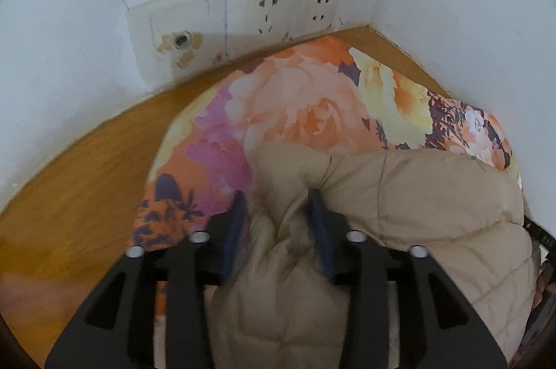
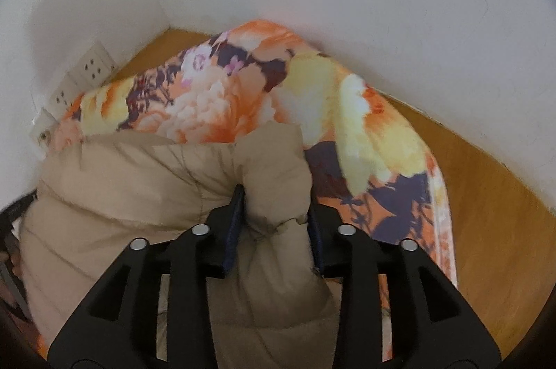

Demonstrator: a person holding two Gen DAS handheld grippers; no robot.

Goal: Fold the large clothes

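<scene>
A beige quilted puffer jacket lies bunched over a floral orange, pink and yellow cover on a wooden surface. My left gripper is shut on a fold of the jacket at its left end. In the right wrist view the same jacket spreads to the left, over the floral cover. My right gripper is shut on a puffy fold of the jacket at its right end. The jacket's lower part is hidden under the gripper bodies.
White walls meet in a corner close behind the cover. A row of wall sockets sits low on the left wall and also shows in the right wrist view. A wooden surface borders the cover on the left and on the right.
</scene>
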